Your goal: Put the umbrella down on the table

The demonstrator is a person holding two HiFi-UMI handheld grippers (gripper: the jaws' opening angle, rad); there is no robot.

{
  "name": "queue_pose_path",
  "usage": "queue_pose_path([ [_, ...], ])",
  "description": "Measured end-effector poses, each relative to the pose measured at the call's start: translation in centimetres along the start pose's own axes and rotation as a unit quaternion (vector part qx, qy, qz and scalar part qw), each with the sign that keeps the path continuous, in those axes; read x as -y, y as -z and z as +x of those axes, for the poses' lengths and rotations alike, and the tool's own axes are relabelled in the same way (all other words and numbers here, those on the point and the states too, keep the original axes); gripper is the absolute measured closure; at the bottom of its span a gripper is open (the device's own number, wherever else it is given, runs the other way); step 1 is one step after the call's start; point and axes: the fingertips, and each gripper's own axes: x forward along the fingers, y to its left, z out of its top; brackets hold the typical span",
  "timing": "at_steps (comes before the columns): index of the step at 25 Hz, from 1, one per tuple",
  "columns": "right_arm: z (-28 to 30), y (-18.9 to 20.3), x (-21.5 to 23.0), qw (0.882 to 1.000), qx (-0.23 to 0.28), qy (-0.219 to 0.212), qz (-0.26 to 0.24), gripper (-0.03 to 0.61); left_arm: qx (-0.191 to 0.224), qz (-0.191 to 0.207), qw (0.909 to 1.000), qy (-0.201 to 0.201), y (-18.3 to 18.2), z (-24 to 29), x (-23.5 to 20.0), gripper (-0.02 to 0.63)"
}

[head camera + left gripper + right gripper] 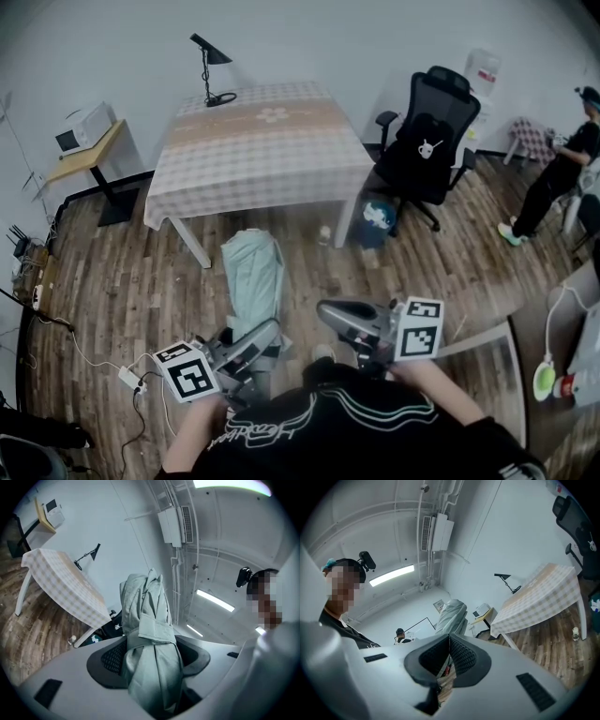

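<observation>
Left gripper point(265, 335) clamps umbrella point(253, 274); right gripper point(327, 309) fingers point(464, 656) together, level.

A black desk lamp point(210, 70) stands by the back wall. A white microwave point(84, 127) sits on a small wooden side surface point(94, 157) at left. A black office chair point(427, 141) stands at right, with a person point(561, 178) seated beyond it. A white power strip point(128, 378) lies on the wooden floor point(112, 281).
</observation>
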Motion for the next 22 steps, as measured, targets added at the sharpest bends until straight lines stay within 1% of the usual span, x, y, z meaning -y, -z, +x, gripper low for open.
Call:
queue_pose_path([
  [2, 0.1, -0.2, 1.0, 1.000, 0.001, 0.000, 0.009, 0.565, -0.005, -0.001, 0.9999, -0.009, -0.1, 0.5, -0.6, 0.347],
  [7, 0.7, -1.4, 4.1, 1.000, -0.001, -0.006, 0.026, 0.565, -0.005, -0.016, 0.9996, -0.025, -1.3, 2.5, -2.8, 0.347],
  [13, 1.0, -3.7, 10.0, 0.999, -0.003, -0.007, 0.048, 0.565, -0.010, -0.030, 0.9987, -0.041, -3.0, 6.8, -6.7, 0.347],
  [16, 1.6, -5.7, 13.5, 0.998, -0.004, -0.008, 0.056, 0.565, -0.011, -0.037, 0.9981, -0.047, -4.4, 9.5, -8.9, 0.347],
  [20, 1.8, -9.5, 18.3, 0.998, -0.008, -0.011, 0.066, 0.565, -0.015, -0.050, 0.9969, -0.058, -7.0, 14.4, -11.6, 0.347],
  [22, 1.9, -10.4, 20.3, 0.997, -0.010, -0.013, 0.069, 0.565, -0.014, -0.054, 0.9966, -0.061, -7.8, 16.2, -12.8, 0.347],
])
